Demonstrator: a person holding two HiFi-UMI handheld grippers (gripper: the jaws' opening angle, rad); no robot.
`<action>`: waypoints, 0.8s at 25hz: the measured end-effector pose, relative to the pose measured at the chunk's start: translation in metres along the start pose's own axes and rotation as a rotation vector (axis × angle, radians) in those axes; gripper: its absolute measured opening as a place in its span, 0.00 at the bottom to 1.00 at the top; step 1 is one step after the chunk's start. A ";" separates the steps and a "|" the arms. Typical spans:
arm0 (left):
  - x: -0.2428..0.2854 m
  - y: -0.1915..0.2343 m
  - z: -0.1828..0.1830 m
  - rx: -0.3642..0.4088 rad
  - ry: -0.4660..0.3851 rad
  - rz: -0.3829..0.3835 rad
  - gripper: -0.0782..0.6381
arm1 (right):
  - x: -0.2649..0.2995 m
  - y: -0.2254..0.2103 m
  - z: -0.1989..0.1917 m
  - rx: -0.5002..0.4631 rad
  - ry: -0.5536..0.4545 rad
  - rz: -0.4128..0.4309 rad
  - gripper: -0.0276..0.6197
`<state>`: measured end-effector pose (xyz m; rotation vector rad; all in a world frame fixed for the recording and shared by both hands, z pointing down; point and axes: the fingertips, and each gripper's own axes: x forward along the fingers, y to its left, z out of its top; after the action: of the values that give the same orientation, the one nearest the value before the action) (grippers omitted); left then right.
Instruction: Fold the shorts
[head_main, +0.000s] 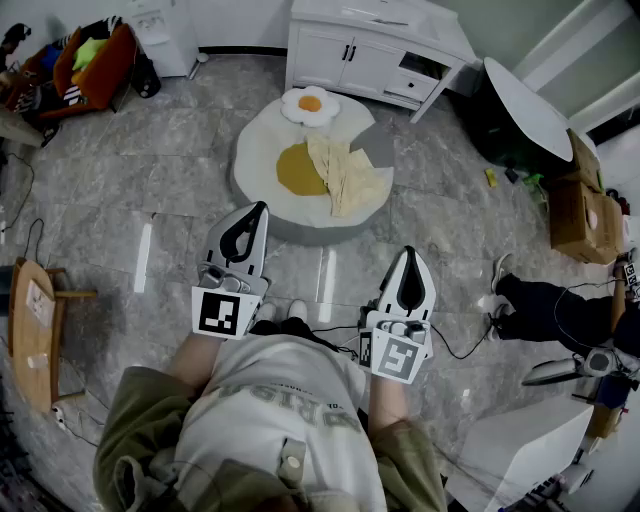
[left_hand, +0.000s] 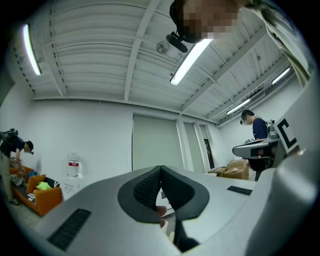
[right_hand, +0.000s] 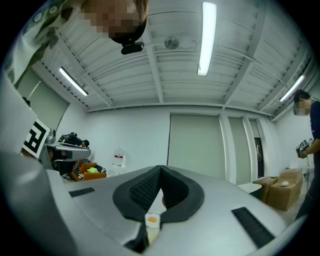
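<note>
shorts (head_main: 347, 178) 1 on cushion (head_main: 262, 150) | left tongs (head_main: 260, 207) clenched empty | right tongs (head_main: 410, 251) clenched empty

Bright ceiling tubes (right_hand: 205, 39) — sharp, fisheye-warped edges.

Person (head_main: 555, 305) cut off at rt edge; shorts (head_main: 350, 180) details too small.

No word or number can be read. Pale lettering (head_main: 285, 397) runs across the chest of the person's shirt (head_main: 300, 440), too warped to make out. A white container (left_hand: 73, 167) by the far wall carries a red label (left_hand: 73, 163), too small to read. The cubes of the left gripper (head_main: 260, 207) and the right gripper (head_main: 411, 252) bear black-and-white square markers (head_main: 221, 313), which show patterns, not letters.
</note>
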<state>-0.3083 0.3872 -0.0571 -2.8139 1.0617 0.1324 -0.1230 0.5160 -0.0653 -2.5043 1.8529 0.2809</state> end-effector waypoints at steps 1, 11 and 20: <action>-0.001 0.000 0.001 0.002 -0.001 -0.001 0.13 | -0.002 0.000 0.000 -0.002 0.003 0.001 0.07; 0.003 -0.017 -0.006 0.005 0.035 -0.008 0.13 | -0.008 -0.016 -0.008 -0.001 0.030 0.008 0.07; 0.020 -0.052 -0.039 0.027 0.159 -0.090 0.13 | 0.001 -0.047 -0.032 0.091 0.055 0.043 0.07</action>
<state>-0.2574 0.4065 -0.0165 -2.8814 0.9565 -0.1158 -0.0738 0.5252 -0.0385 -2.4395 1.8947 0.1261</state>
